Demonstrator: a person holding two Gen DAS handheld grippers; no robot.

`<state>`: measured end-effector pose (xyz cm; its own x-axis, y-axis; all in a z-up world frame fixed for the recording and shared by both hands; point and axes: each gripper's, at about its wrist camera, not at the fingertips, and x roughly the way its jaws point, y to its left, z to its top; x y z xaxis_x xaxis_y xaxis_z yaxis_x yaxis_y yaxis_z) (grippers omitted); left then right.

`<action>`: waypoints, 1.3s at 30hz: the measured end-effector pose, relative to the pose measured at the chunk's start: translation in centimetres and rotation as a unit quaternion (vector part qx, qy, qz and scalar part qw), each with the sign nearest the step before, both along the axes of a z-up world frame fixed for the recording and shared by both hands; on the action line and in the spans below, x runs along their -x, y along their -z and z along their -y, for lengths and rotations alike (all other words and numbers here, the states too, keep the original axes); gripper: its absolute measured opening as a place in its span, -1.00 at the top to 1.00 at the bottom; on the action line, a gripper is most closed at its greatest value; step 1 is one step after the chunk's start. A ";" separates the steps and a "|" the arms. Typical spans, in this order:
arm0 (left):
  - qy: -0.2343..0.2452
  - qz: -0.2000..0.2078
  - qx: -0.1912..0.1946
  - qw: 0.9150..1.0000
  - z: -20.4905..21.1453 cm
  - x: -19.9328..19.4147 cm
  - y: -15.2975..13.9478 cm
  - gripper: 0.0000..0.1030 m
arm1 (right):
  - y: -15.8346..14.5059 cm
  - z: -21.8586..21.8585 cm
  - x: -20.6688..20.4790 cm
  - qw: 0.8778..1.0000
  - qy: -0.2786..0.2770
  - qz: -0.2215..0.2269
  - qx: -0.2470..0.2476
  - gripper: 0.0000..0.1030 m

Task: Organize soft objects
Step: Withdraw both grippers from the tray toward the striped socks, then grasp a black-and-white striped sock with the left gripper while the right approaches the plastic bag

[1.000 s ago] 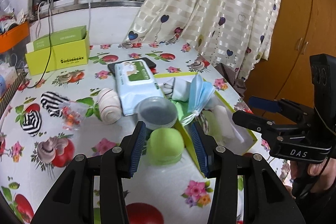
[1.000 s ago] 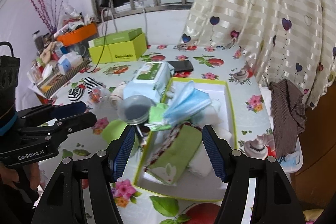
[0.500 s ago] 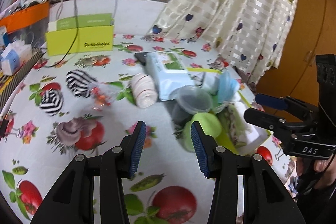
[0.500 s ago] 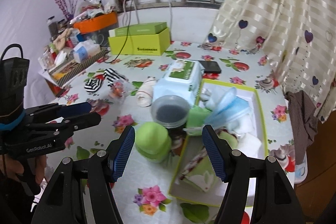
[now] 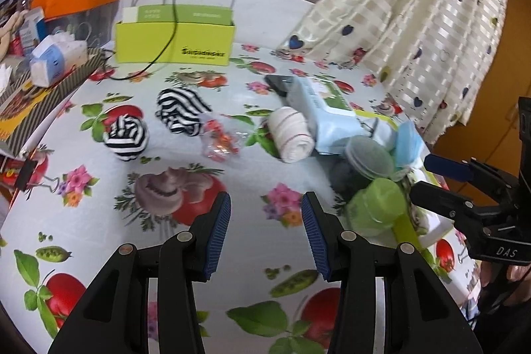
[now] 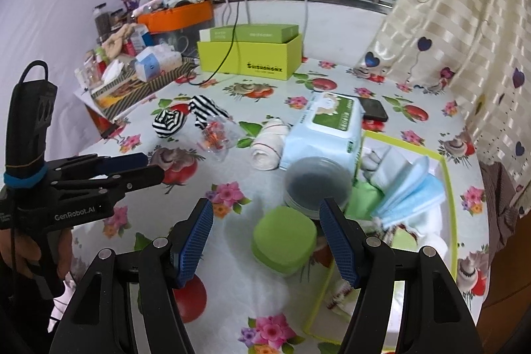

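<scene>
Both grippers are held above the tablecloth (image 5: 83, 155), jaws spread and empty: left gripper (image 5: 265, 234), right gripper (image 6: 265, 241). Two striped sock rolls (image 5: 126, 138) and a white rolled towel (image 5: 292, 135) are seen left of the green-rimmed tray (image 6: 446, 175), where blue masks (image 6: 411, 191) are piled.

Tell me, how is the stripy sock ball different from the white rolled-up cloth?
The stripy sock ball has bold black and white bands; the white rolled cloth is cream with thin reddish lines. The sock ball is round and knotted; the cloth is a tube lying on its side. Both are soft, lie on the tablecloth and are untouched.
</scene>
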<state>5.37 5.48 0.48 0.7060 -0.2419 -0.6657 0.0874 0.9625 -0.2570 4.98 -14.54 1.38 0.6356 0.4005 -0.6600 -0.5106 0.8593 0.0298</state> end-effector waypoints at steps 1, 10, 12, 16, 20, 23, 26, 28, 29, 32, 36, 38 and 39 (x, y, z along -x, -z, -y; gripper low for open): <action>-0.005 -0.003 0.000 1.000 -0.4 -0.1 0.1 0.11 | 0.1 -0.4 -0.2 1.000 -0.003 -0.001 0.001 -0.30; -0.048 -0.011 0.001 0.999 -4.1 -0.4 0.8 0.11 | 0.7 -4.9 -2.3 0.999 -0.035 -0.018 0.007 -0.30; -0.058 -0.010 0.002 0.998 -5.1 -0.4 0.7 0.11 | 0.9 -6.2 -2.8 0.999 -0.043 -0.024 0.007 -0.30; -0.080 -0.010 0.001 0.997 -7.0 -0.6 0.7 0.11 | 1.4 -8.6 -4.1 0.998 -0.056 -0.038 0.003 -0.30; -0.095 -0.013 0.003 0.995 -8.5 -0.9 1.1 0.11 | 2.3 -11.0 -6.0 0.997 -0.057 -0.059 -0.003 -0.30; -0.100 -0.015 0.006 0.995 -9.3 -1.1 1.5 0.11 | 3.1 -12.1 -7.6 0.996 -0.051 -0.074 -0.006 -0.30; -0.103 -0.018 0.012 0.994 -10.0 -1.3 1.9 0.11 | 4.0 -13.3 -9.4 0.995 -0.040 -0.091 -0.010 -0.30; -0.105 -0.020 0.016 0.994 -10.4 -1.5 2.2 0.11 | 4.4 -13.9 -10.4 0.995 -0.034 -0.096 -0.012 -0.30; -0.106 -0.021 0.018 0.994 -10.5 -1.6 2.2 0.11 | 4.7 -14.3 -11.0 0.994 -0.030 -0.101 -0.012 -0.30; -0.109 -0.022 0.023 0.994 -11.0 -1.8 2.4 0.11 | 5.7 -15.4 -12.6 0.994 -0.018 -0.109 -0.008 -0.30; -0.110 -0.021 0.027 0.993 -11.5 -2.1 2.5 0.11 | 7.1 -16.5 -14.2 0.993 0.003 -0.115 0.012 -0.15; -0.109 -0.021 0.027 0.993 -11.8 -2.3 2.5 0.11 | 7.5 -16.7 -14.4 0.994 0.010 -0.106 0.028 0.34; -0.109 -0.020 0.027 0.993 -11.9 -2.4 2.4 0.11 | 7.6 -16.8 -14.4 0.994 0.007 -0.106 0.029 0.37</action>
